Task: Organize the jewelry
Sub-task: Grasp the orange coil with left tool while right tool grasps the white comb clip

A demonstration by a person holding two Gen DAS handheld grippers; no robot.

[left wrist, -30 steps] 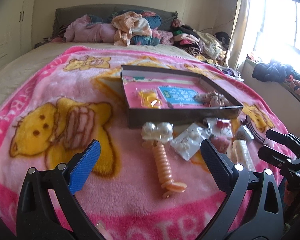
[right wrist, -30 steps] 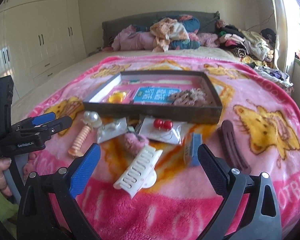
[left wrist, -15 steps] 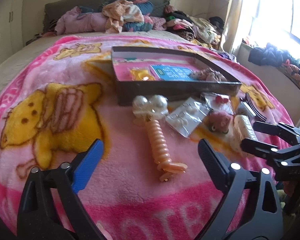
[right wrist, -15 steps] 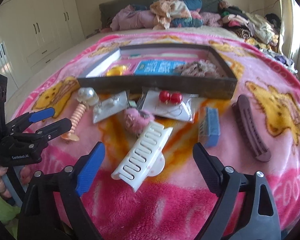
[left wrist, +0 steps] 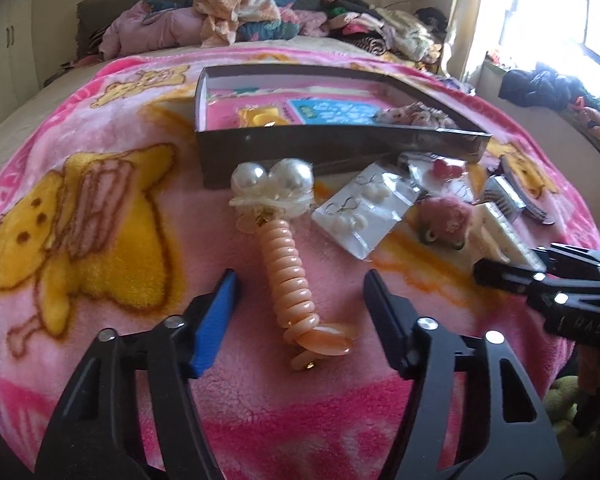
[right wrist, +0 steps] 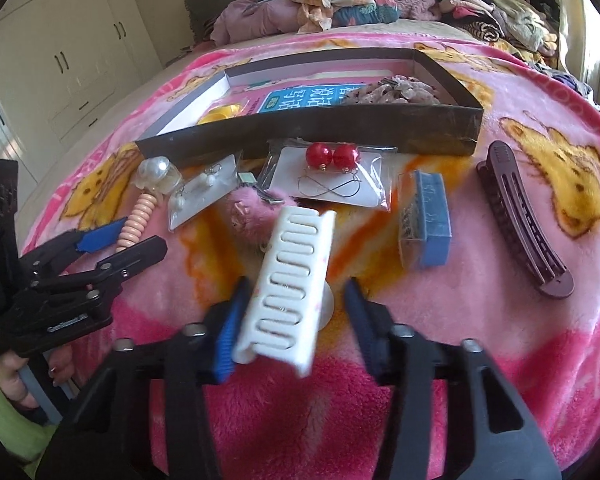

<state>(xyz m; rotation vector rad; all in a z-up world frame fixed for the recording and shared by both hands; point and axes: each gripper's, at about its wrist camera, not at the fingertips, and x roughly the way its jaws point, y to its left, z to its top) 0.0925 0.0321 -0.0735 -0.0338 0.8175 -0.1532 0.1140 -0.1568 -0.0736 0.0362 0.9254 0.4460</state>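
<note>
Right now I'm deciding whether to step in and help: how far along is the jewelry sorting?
Early. The box already holds a yellow piece and a frilly one. In hand: nothing yet; the right gripper is open around the white claw clip, the left gripper open around the coil hair tie. Red earrings, pearl earrings, blue packet, maroon clip remain outside.

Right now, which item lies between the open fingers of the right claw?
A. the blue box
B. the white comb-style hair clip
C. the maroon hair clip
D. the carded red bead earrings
B: in the right wrist view the right claw is open with the white comb-style hair clip lying between its fingers on the pink blanket.
</note>
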